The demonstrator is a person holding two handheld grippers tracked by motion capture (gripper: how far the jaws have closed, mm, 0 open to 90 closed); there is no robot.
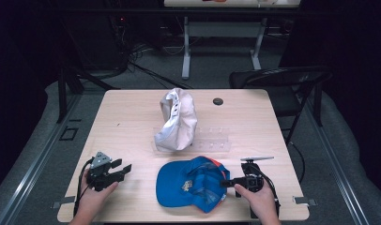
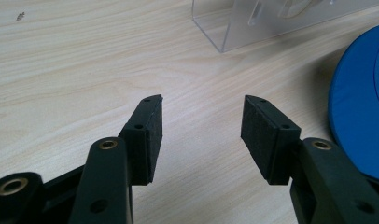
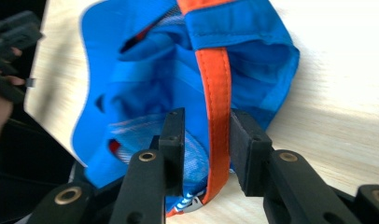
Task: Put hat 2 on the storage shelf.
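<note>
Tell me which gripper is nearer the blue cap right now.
Right. The right gripper has its jaws around the blue cap's orange strap; the left gripper sits open on the table, apart from the cap's brim.

Left gripper [image 2: 201,126] jaws spread above table [image 2: 85,70], blue cap [image 2: 360,116] alongside.

I see a bright blue cap [image 1: 188,185] with an orange strap [image 3: 218,93]. The other cap [image 1: 177,119] is white. My table [image 1: 127,112] is light wood, with a clear stand [image 2: 271,23].
</note>
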